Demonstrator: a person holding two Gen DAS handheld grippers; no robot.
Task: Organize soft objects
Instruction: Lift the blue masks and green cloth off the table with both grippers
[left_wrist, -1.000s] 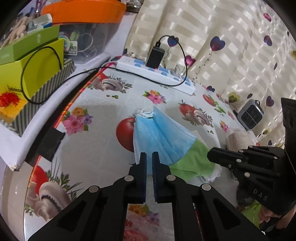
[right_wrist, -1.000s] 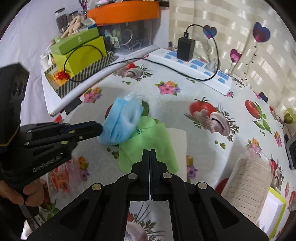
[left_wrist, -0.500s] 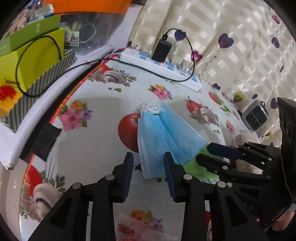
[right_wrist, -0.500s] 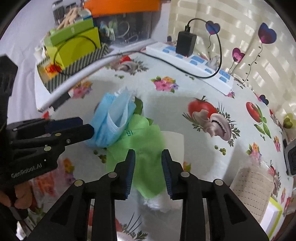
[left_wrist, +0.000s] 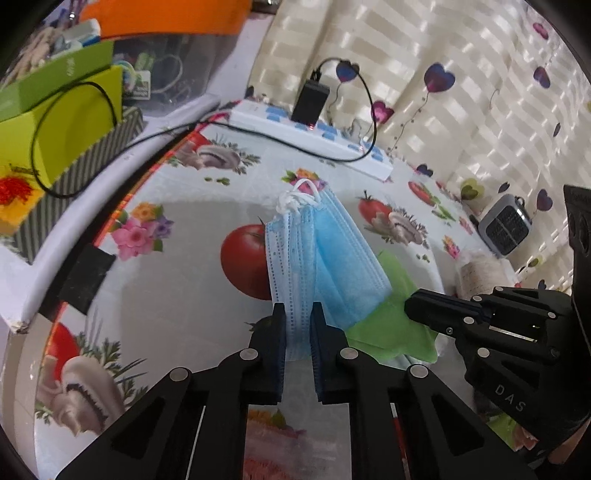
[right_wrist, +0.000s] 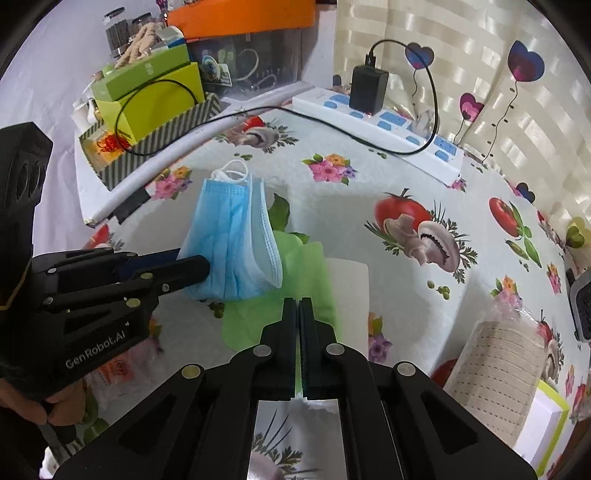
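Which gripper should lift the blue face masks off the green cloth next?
Left. The left gripper is already clamped on the stack of blue pleated face masks, while the right gripper pins the green cloth underneath.

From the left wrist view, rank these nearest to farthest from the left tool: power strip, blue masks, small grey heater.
1. Blue masks: clamped in the left tool.
2. Small grey heater: far right, by the curtain.
3. Power strip: at the table's back edge; close to the heater's range.

Heart-print curtain (left_wrist: 461, 96) behind floral-clothed table (left_wrist: 177, 295)
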